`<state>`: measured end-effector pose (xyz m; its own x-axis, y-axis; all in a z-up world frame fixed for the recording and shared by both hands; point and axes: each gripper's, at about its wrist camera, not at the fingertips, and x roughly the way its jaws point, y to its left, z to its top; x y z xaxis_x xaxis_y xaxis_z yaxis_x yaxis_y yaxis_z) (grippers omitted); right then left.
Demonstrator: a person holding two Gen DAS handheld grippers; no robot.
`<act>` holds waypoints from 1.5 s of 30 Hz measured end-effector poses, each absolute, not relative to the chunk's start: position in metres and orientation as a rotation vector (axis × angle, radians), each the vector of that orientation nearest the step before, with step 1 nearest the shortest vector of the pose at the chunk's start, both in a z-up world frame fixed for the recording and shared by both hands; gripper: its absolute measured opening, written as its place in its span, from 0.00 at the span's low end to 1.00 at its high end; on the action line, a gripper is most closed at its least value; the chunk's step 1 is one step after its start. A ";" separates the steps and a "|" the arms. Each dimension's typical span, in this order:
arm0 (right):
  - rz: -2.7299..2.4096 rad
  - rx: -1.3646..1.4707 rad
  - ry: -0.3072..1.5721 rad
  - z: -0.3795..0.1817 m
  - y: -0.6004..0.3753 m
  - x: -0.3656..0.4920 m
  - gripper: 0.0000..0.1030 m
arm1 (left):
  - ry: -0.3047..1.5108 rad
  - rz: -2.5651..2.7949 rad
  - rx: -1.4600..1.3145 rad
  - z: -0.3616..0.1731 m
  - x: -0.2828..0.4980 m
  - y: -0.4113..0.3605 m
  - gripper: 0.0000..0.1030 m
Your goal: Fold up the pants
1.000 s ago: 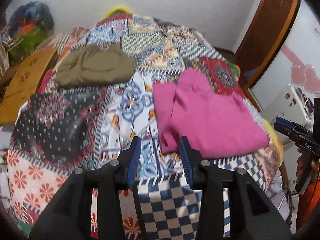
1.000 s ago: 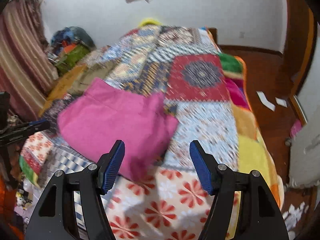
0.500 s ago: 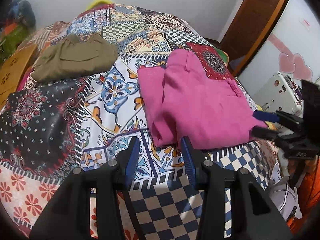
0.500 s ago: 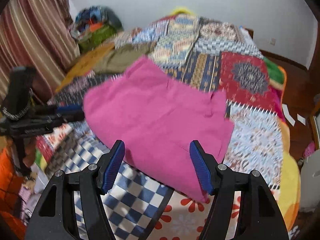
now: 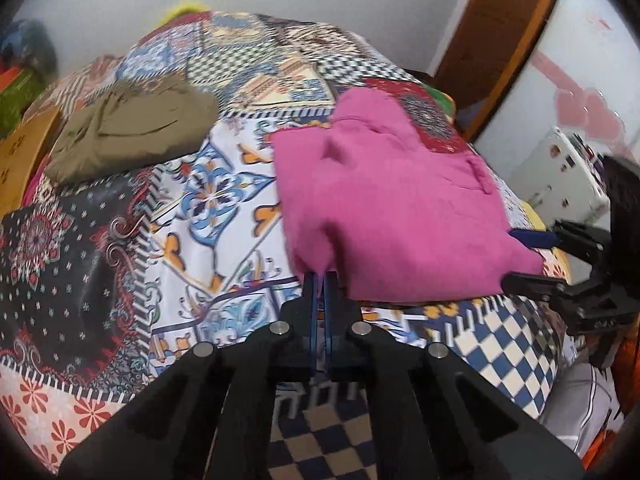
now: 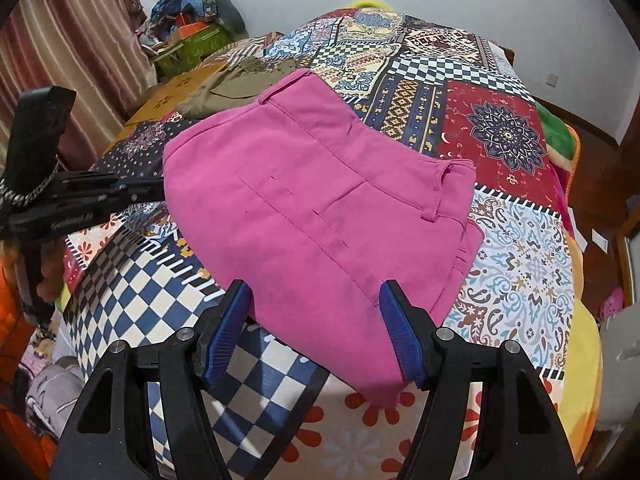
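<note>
- The scene was a bedroom: a bed covered by a patchwork bedspread [image 6: 516, 240] of checks, florals and medallions, white wall behind, striped curtains [image 6: 76, 40] at one side and a wooden door frame [image 5: 508, 28] at the other.
- Nearest the cameras, the left claw [image 5: 319, 280] had just closed, its blue pads brought together on the near corner of the pink pants [image 5: 384, 200], with a pinch of fabric showing between their tips.
- The right claw [image 6: 316, 300] stood apart, its pads straddling the near edge of the same pants without pressing on them.
- The pink pants lay already folded into a compact stack on the near half of the bed, waistband and belt loops turned toward the far side.
- Beyond them, an olive-green garment [image 5: 132, 128] lay folded, well apart from the pants, near a yellowish board [image 5: 24, 160] at the bed's edge.
- Farthest off, a heap of bundled cloth [image 6: 192, 12] sat by the wall.
- The step in hand looked like taking hold of the near edge for a further fold.
- The next move probably called for the right claw to close on its edge, then both lifting together and carrying the edge over toward the waistband, kept level so the layers did not slip.
</note>
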<state>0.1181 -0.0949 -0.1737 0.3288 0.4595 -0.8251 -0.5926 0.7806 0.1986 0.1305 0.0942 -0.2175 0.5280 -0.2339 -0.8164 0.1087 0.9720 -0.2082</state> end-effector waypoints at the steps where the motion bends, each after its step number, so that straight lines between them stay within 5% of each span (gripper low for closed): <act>1: 0.693 -0.144 1.027 -0.174 -0.096 0.118 0.62 | 0.998 -0.208 -0.162 -0.219 0.131 0.099 0.01; 13: 0.652 -0.132 1.032 -0.176 -0.106 0.120 0.62 | 1.072 -0.036 -0.121 -0.232 0.131 0.132 0.01; 18: 0.643 -0.093 1.016 -0.165 -0.113 0.117 0.62 | 0.976 -0.102 -0.151 -0.194 0.117 0.128 0.02; 23: 0.649 -0.044 0.970 -0.153 -0.112 0.118 0.62 | 0.928 -0.201 -0.130 -0.171 0.127 0.092 0.18; 31: 0.637 -0.060 1.024 -0.175 -0.112 0.125 0.62 | 1.012 -0.227 -0.142 -0.206 0.170 0.057 0.18; 34: 0.615 -0.059 1.032 -0.172 -0.125 0.126 0.62 | 1.075 -0.207 -0.243 -0.225 0.176 0.077 0.28; 41: 0.551 0.001 0.990 -0.152 -0.161 0.135 0.62 | 0.990 -0.172 -0.278 -0.184 0.167 0.113 0.29; 45: 0.521 0.029 0.955 -0.146 -0.166 0.154 0.62 | 0.939 -0.160 -0.250 -0.162 0.183 0.116 0.47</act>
